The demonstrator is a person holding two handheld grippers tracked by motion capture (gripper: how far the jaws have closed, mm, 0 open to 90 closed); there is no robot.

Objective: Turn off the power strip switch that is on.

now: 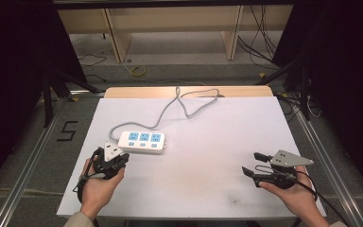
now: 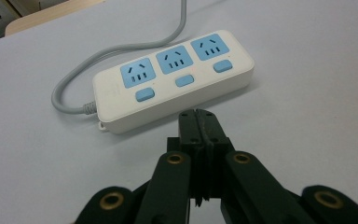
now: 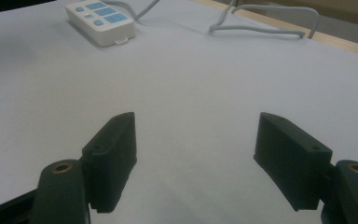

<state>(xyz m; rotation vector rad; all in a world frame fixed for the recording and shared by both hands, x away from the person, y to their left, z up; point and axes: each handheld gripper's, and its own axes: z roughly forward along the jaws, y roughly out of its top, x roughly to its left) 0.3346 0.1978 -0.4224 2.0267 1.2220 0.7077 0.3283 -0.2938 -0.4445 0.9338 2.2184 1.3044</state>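
The power strip (image 2: 172,79) lies untouched on the table (image 1: 208,189) — the left gripper (image 2: 201,122), jaws pressed together and empty, hovers just beside it; the right gripper (image 3: 196,154) gapes wide, well apart — all work remains.

Looking along my right gripper (image 3: 196,154), I see its two black jaws standing wide apart with nothing between them, only the bare white table sheet (image 3: 191,84) beneath. Taking the white power strip (image 3: 100,22) with its blue sockets and buttons as my landmark, it lies well beyond the jaws at the far upper left, and its grey cable (image 3: 261,25) runs off from behind it to the right, looping near the sheet's far edge. A strip of wooden tabletop (image 3: 349,44) shows just past that cable loop.
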